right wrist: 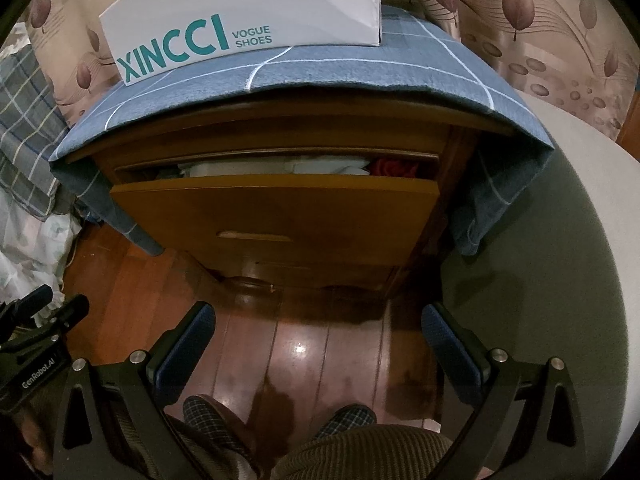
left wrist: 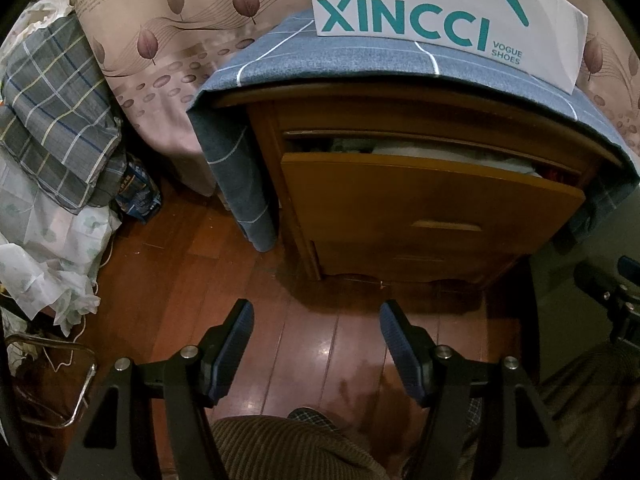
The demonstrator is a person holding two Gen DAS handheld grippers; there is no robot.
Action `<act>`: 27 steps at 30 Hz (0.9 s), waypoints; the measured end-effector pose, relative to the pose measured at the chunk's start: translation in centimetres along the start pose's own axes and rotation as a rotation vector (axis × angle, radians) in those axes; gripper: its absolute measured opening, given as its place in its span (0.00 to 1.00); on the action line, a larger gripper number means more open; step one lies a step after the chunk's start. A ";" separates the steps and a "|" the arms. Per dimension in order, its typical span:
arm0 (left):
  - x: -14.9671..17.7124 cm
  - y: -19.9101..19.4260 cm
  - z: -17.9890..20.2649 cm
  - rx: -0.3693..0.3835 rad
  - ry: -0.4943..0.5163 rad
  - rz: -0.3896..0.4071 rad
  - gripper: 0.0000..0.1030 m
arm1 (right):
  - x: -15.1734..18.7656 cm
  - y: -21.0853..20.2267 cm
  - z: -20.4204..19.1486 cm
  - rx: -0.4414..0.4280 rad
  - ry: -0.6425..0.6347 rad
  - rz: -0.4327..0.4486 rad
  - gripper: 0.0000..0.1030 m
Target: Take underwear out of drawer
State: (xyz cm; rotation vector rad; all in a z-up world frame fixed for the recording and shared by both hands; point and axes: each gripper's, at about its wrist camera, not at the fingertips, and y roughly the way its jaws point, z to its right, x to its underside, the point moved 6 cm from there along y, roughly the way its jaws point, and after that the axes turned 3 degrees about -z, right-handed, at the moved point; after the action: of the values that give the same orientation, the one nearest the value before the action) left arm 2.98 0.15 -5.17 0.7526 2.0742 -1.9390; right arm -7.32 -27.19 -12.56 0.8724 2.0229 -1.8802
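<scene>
Two grippers, both held over glossy reddish wooden floorboards [left wrist: 320, 344], both aimed at a wooden nightstand [left wrist: 440, 208]. Left gripper [left wrist: 316, 322]: jaws moderately parted, blue pads bare, nothing between them but floor. At nine o'clock in the left wrist view, a heap of plaid bedding [left wrist: 52, 120] above pale crumpled sheets [left wrist: 48, 248], with a chrome-framed object below at eight o'clock, too cropped to identify. At eleven o'clock, leaf-patterned beige curtain [left wrist: 168, 40]. At one o'clock, blue checked cloth [left wrist: 360, 60] draped over the nightstand top and down its sides, with a white XINCCI shoe box [left wrist: 440, 12] standing on it. Top drawer [right wrist: 276, 208] pulled partly out; folded pale garments [right wrist: 280, 168] inside, something red [right wrist: 394, 168] at the right end; which piece is underwear, impossible to tell. Right gripper [right wrist: 319, 322]: jaws spread wide, empty, over the floor. At three o'clock in the right wrist view, pale rounded surface [right wrist: 560, 240], likely a mattress edge. At six o'clock, corduroy-clad knees and checked slippers [right wrist: 208, 412].
</scene>
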 end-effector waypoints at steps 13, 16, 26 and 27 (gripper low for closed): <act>0.0 0.0 0.0 0.001 0.001 0.000 0.65 | 0.0 0.1 0.2 -0.010 0.013 -0.005 0.99; 0.0 -0.1 0.0 0.002 0.001 -0.001 0.65 | 0.0 0.1 0.1 -0.012 0.015 -0.006 0.99; 0.0 -0.1 0.0 -0.002 0.004 0.000 0.65 | 0.0 0.1 0.2 -0.016 0.023 -0.007 0.99; 0.0 -0.1 0.0 -0.001 0.003 0.000 0.65 | 0.0 0.1 0.2 -0.017 0.024 -0.007 0.99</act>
State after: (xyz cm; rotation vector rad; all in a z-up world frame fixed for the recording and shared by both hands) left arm 2.96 0.16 -5.09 0.7562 2.0771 -1.9372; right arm -7.28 -27.36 -12.69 0.8893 2.0559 -1.8615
